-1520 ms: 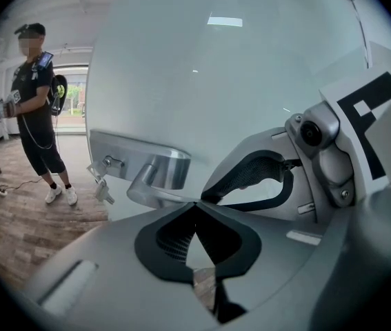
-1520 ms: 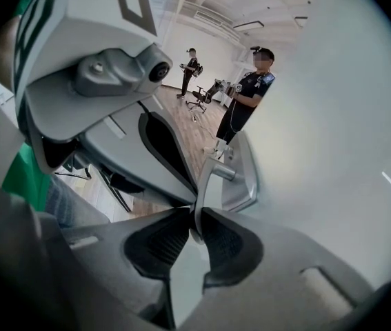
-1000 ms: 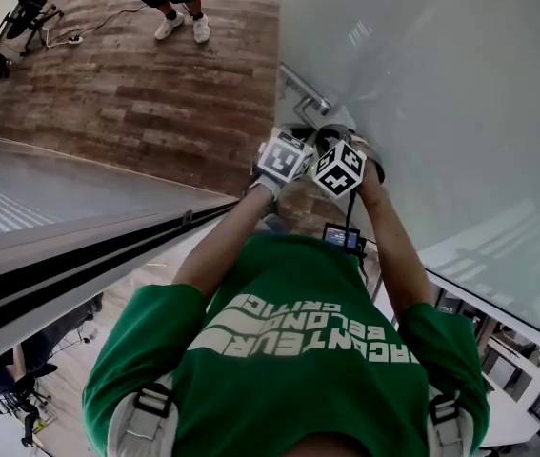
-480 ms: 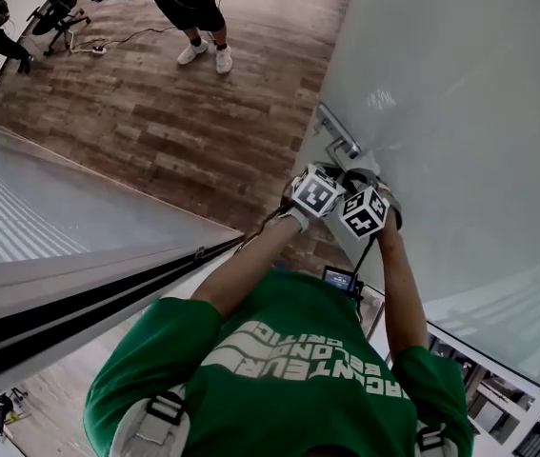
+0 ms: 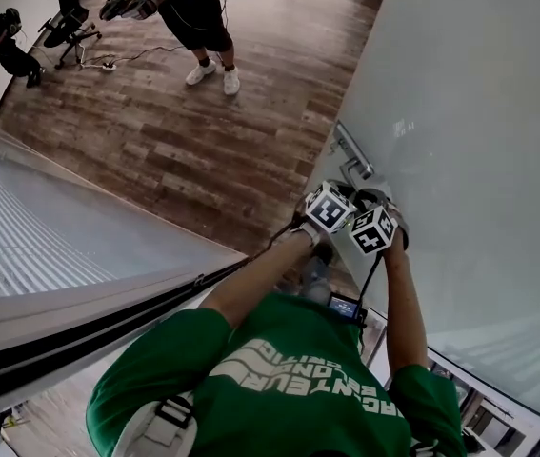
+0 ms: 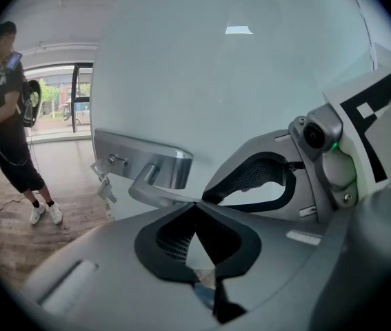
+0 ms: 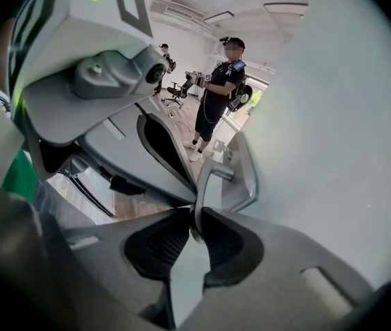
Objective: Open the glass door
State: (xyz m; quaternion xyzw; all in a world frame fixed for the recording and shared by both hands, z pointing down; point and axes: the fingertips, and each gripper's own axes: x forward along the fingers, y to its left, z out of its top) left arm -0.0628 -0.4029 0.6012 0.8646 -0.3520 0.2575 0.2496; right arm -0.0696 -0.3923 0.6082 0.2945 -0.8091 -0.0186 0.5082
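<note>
The frosted glass door (image 5: 460,141) fills the right of the head view, with its metal lever handle (image 5: 350,155) on a steel plate. Both grippers sit side by side at the lever's end. In the left gripper view my left gripper (image 6: 195,204) is shut, its tips pinching the tip of the lever handle (image 6: 155,185). The right gripper view shows my right gripper (image 7: 196,216) shut on the lever handle (image 7: 207,185), which runs down between its pads. From above only the marker cubes of the left gripper (image 5: 331,208) and the right gripper (image 5: 374,228) show; the jaws are hidden.
Keys (image 6: 104,185) hang from the lock under the handle plate. A person in black (image 5: 193,17) stands on the wood floor (image 5: 174,150) beyond the door, holding grippers too. A chair (image 5: 70,22) is at the far left. A glass panel (image 5: 50,236) and dark frame (image 5: 79,336) run along the left.
Both grippers, still on the lever, have moved right and lower in the head view. The door has swung with them, and more wood floor shows beyond it.
</note>
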